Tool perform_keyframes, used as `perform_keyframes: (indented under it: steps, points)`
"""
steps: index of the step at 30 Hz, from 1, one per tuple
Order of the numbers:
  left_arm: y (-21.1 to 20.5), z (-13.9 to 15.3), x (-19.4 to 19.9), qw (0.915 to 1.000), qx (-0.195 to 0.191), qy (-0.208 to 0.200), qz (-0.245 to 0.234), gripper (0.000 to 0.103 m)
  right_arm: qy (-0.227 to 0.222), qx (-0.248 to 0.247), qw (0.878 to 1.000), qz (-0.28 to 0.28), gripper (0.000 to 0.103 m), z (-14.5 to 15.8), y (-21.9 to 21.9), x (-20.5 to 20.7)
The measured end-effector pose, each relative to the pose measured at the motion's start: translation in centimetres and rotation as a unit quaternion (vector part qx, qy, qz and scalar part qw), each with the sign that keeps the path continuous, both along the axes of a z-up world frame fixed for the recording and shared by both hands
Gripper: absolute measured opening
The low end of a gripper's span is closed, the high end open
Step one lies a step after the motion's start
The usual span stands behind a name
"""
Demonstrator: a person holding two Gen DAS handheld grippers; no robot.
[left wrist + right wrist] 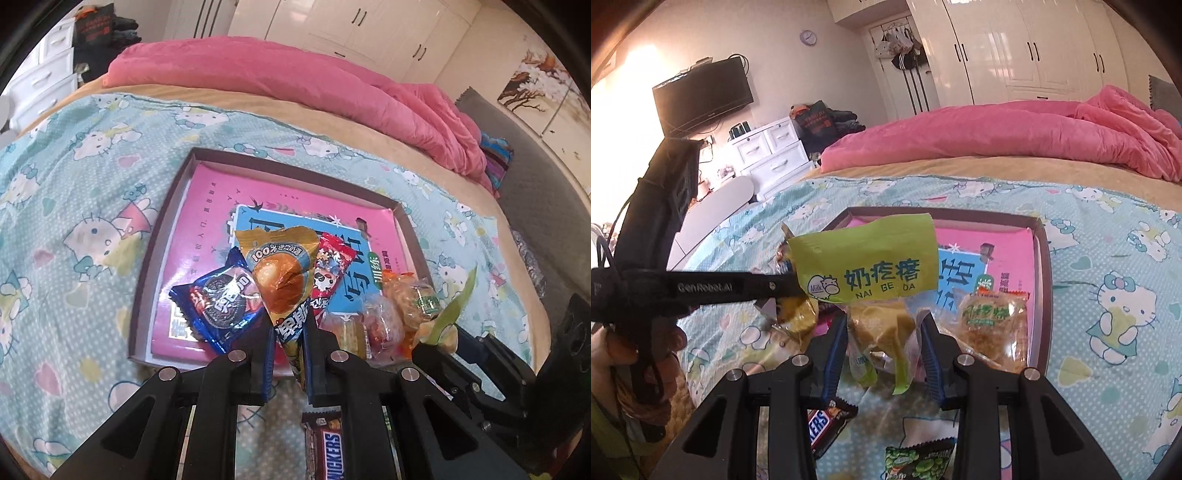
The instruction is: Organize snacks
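The left tongs (288, 339) are clenched on the lower tip of a gold bread packet (282, 273), holding it upright above the near edge of a shallow box (177, 192) that lies on the bed's blue cat-print sheet (74, 221). In the box, on a pink book (210, 195), lie a blue cookie pack (221, 295), a red candy pack (330, 273) and clear-wrapped pastries (376, 321) toward its near right corner. The right tongs (882, 332) are clenched on a green milk-candy bag (866, 266), raised over the box's near edge. A Snickers bar (325, 446) lies on the sheet just short of the box, beside a green pea packet (919, 459).
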State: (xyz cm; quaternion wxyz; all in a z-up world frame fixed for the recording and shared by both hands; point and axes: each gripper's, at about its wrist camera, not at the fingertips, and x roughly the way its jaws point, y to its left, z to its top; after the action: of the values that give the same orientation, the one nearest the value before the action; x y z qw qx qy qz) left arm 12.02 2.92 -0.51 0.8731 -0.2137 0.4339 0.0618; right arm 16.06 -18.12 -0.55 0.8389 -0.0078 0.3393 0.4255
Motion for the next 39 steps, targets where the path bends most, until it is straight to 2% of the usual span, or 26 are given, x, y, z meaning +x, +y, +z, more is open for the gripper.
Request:
perform_keyframes:
  steps: [9, 27, 35, 39]
  points:
    - [0.0, -0.9, 0.5, 0.9999, 0.008, 0.01, 0.003, 0.013, 0.002, -0.003, 1.0, 0.001, 0.039, -0.6, 1.3, 1.2]
    - [0.2, -1.6, 1.0, 0.9998, 0.012, 0.016, 0.007, 0.013, -0.009, -0.059, 0.998, 0.006, 0.04, -2.7, 3.9, 2.3]
    - [0.4, -1.5, 1.0, 0.9999, 0.012, 0.01, 0.008, 0.013, -0.015, -0.054, 0.998, 0.007, 0.04, -2.5, 3.8, 1.9]
    - [0.5, -1.1, 0.8, 0.9999, 0.013, 0.005, 0.01, 0.013, -0.014, -0.043, 0.999, 0.0, 0.044, -2.1, 3.4, 2.0]
